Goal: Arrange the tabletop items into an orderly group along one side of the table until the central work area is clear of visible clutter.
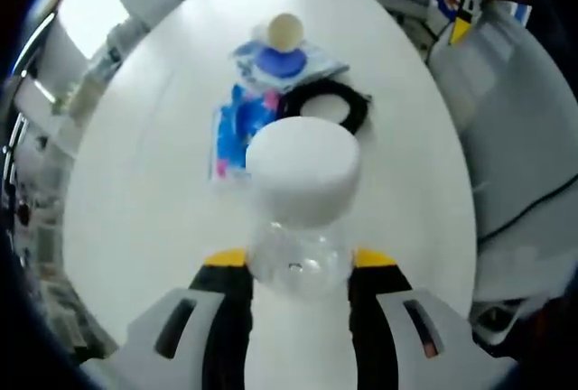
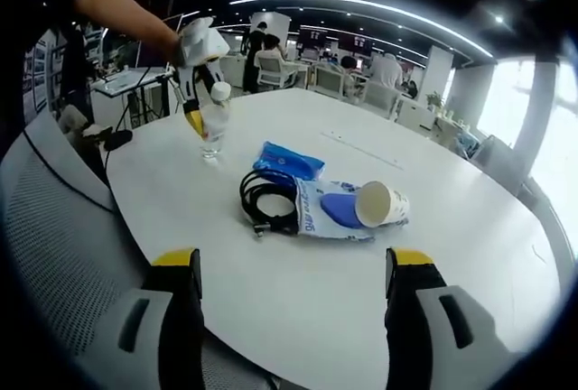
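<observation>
Clear plastic bottle (image 1: pixel 301 259) with white screw cap, between the left gripper (image 1: pixel 298 318) jaws; jaws black with yellow tips, grey shells. Beyond the jaws: black coiled cable (image 1: pixel 332 106), blue plastic packet (image 1: pixel 237 128) with pink and white print, a second white packet with a blue patch (image 2: pixel 336 209), cream paper cup (image 2: pixel 380 204) with tan inside. Round desk (image 2: pixel 298 291) plain white. Right gripper (image 2: pixel 293 304) jaws the same black, yellow-tipped, grey-shelled. Grey mesh chair back (image 2: pixel 54 227) left of the right jaws.

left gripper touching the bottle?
Touching. Left gripper view: the left gripper has both jaws pressed against the clear bottle; the right gripper view shows it lifted.
</observation>
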A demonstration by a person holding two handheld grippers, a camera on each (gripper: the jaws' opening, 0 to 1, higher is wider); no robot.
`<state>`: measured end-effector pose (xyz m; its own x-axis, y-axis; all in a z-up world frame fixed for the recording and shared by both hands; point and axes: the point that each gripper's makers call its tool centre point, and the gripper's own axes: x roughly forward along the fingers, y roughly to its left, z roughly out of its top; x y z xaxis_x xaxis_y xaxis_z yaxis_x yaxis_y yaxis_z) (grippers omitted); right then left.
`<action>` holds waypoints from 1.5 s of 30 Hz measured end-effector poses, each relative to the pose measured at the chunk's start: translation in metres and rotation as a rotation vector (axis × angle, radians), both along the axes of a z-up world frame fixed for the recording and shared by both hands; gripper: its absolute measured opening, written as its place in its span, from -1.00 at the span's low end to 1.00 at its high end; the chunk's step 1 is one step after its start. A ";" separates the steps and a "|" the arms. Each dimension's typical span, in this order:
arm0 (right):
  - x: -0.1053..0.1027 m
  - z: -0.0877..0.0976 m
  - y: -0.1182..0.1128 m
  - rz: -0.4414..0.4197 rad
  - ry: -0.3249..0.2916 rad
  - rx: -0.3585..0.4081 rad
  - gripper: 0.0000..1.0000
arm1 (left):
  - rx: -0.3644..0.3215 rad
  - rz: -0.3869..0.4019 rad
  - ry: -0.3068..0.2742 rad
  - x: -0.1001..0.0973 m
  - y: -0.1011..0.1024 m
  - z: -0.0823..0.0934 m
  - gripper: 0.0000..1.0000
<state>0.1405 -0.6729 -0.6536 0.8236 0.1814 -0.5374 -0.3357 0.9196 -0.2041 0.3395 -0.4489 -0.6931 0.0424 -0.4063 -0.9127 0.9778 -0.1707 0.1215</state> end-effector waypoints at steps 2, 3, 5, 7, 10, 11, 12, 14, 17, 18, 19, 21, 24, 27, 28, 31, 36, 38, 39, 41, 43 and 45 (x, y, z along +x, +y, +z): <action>-0.001 -0.001 0.001 0.003 0.003 -0.003 0.67 | -0.003 0.022 0.007 0.002 0.007 0.000 -0.24; -0.001 -0.001 0.001 0.003 0.004 -0.003 0.67 | -0.004 0.030 0.009 0.003 0.010 0.001 -0.24; -0.001 -0.001 0.002 0.006 0.007 -0.004 0.67 | -0.011 0.050 0.016 0.005 0.014 0.000 -0.24; -0.001 -0.002 0.002 0.008 0.010 -0.009 0.67 | -0.017 0.066 0.022 0.007 0.020 0.000 -0.24; -0.001 -0.002 0.002 0.006 0.010 -0.009 0.67 | -0.022 0.077 0.025 0.008 0.028 -0.001 -0.24; -0.001 -0.002 0.001 0.005 0.011 -0.008 0.67 | -0.022 0.083 0.028 0.009 0.032 -0.001 -0.24; -0.001 -0.002 0.001 0.005 0.012 -0.009 0.67 | -0.022 0.087 0.030 0.010 0.034 -0.001 -0.24; -0.001 -0.002 0.001 0.006 0.013 -0.011 0.67 | -0.017 0.096 0.034 0.009 0.038 -0.001 -0.24; 0.000 -0.003 0.001 0.004 0.013 -0.010 0.67 | -0.024 0.107 0.039 0.007 0.041 0.000 -0.24; 0.000 -0.003 0.000 0.001 0.014 -0.011 0.67 | -0.031 0.114 0.042 0.007 0.042 0.001 -0.24; 0.000 -0.003 0.000 0.000 0.014 -0.011 0.67 | -0.033 0.114 0.044 0.006 0.042 0.001 -0.24; 0.000 -0.002 -0.001 -0.003 0.013 -0.011 0.67 | -0.039 0.113 0.047 0.005 0.040 0.002 -0.24; 0.000 -0.003 -0.002 -0.007 0.015 -0.014 0.67 | -0.043 0.112 0.050 0.004 0.039 0.002 -0.23; 0.000 -0.002 -0.003 -0.012 0.010 -0.014 0.67 | -0.053 0.117 0.031 0.010 0.040 0.003 -0.22; 0.000 -0.002 -0.003 -0.013 0.010 -0.014 0.67 | -0.056 0.126 0.029 0.011 0.041 0.003 -0.19; 0.000 -0.001 -0.003 -0.014 0.006 -0.014 0.67 | -0.104 0.172 0.054 0.011 0.038 0.010 -0.07; 0.001 0.000 -0.003 -0.016 0.001 -0.007 0.67 | -0.135 0.212 0.055 0.012 0.044 0.015 -0.03; 0.001 0.000 -0.003 -0.013 -0.001 -0.008 0.67 | -0.163 0.247 0.066 0.009 0.045 0.017 -0.02; 0.001 0.001 -0.003 -0.013 -0.002 -0.007 0.67 | -0.175 0.259 0.068 0.008 0.045 0.017 -0.01; 0.001 0.001 -0.003 -0.014 -0.004 -0.005 0.66 | -0.192 0.282 0.075 0.007 0.046 0.018 0.01; 0.001 0.001 -0.003 -0.014 -0.004 -0.004 0.66 | -0.217 0.308 0.080 0.005 0.046 0.020 0.02; 0.001 0.002 -0.002 -0.011 -0.007 -0.003 0.66 | -0.263 0.355 0.083 0.005 0.045 0.022 0.04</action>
<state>0.1419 -0.6749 -0.6517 0.8296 0.1705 -0.5318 -0.3236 0.9228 -0.2090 0.3442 -0.4042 -0.6709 0.1523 -0.5983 -0.7867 0.9785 0.2032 0.0349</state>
